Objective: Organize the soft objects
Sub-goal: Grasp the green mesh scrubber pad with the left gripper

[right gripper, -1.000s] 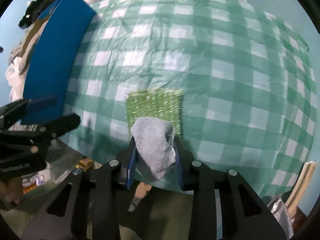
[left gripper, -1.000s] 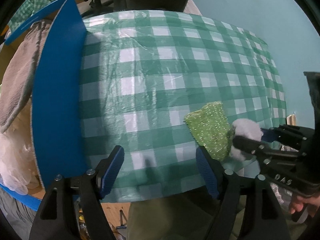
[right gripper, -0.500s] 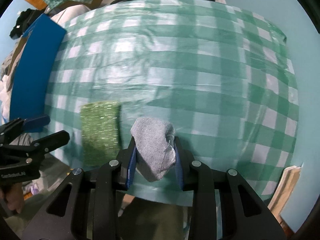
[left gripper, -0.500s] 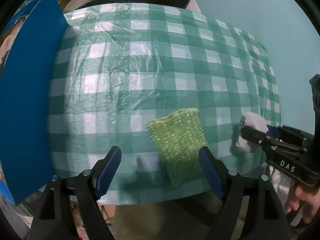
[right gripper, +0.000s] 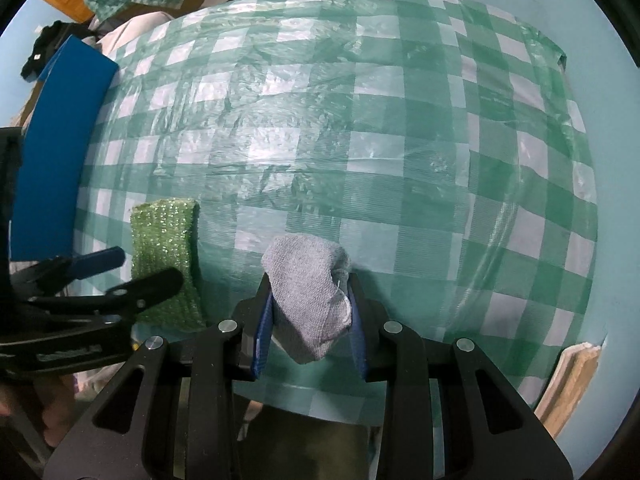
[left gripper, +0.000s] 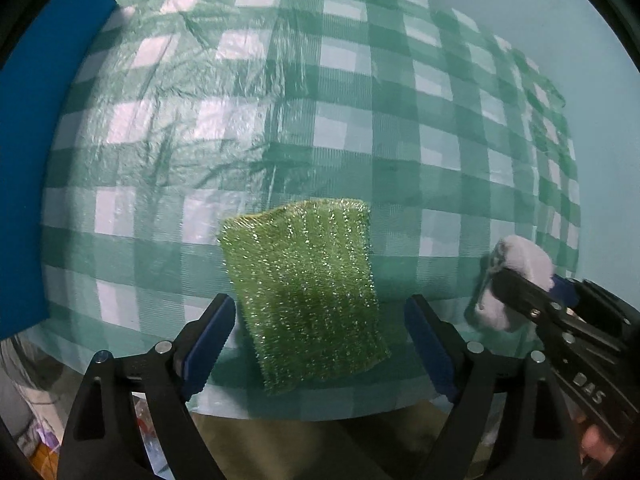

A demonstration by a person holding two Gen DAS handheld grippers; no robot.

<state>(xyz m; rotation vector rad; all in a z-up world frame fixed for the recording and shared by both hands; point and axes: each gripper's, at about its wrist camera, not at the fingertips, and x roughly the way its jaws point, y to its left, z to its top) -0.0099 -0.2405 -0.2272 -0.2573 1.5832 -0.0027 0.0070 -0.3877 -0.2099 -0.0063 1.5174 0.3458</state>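
Sponge [left gripper: 306, 292] lies flat near the table's [left gripper: 280, 120] near edge, right between the left gripper's [left gripper: 320, 336] widening, empty jaws; I'd drop straight down and squeeze its middle evenly; right gripper [right gripper: 310, 320] keeps out, pinching the grey cloth [right gripper: 310, 300].

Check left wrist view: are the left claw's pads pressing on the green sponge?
No, the left claw is opening, with the green sponge lying untouched between its pads.
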